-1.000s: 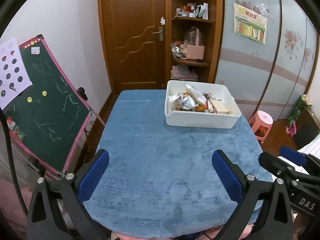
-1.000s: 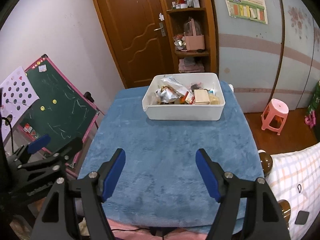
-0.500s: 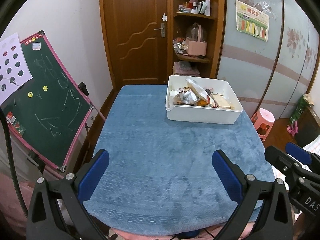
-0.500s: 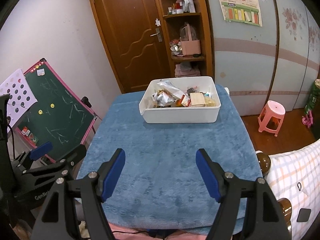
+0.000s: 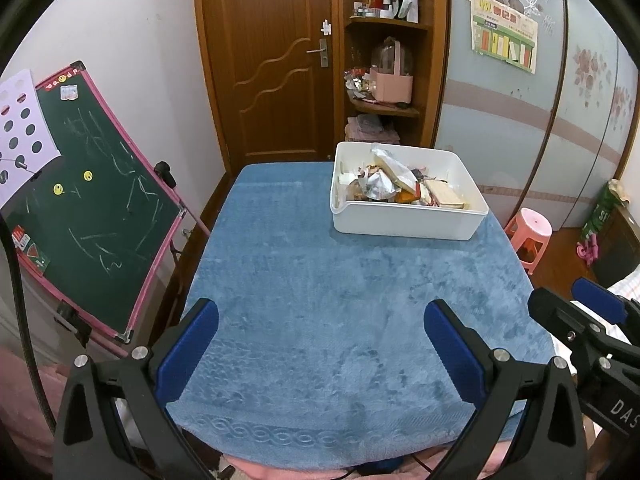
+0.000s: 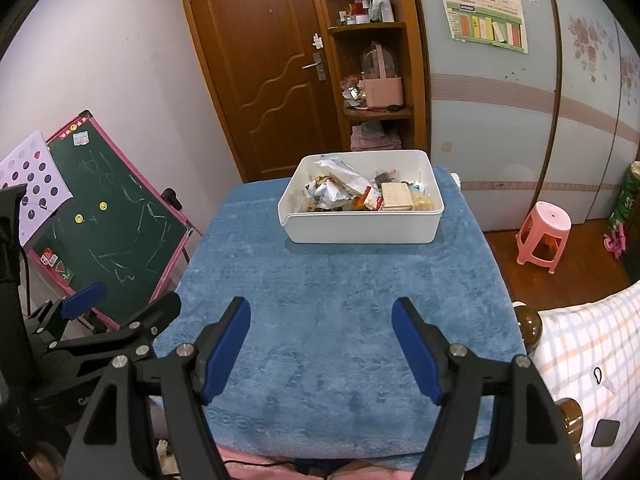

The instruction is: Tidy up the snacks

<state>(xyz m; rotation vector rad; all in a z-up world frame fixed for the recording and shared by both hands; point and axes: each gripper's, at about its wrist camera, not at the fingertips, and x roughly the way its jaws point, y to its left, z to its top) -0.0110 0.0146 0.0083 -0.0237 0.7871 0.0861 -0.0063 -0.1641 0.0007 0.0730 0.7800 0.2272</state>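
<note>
While both claws hover over the blue cloth [image 5: 320, 300]:
Left gripper [image 5: 320, 350]: apart, empty.
Right gripper [image 6: 321, 346]: apart, empty.
White bin [image 6: 360, 230] of snacks [image 6: 352, 192]: ahead, well apart.

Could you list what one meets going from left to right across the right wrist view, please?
Left gripper → chalkboard → door → white bin → poster → pink stool

White rectangular bin [image 6: 362, 226] upright near counter's [image 6: 340, 300] far edge, toward far right corner; jumbled snack packets [image 6: 352, 194] piled inside, crinkled silver wrappers, tan box.
</note>
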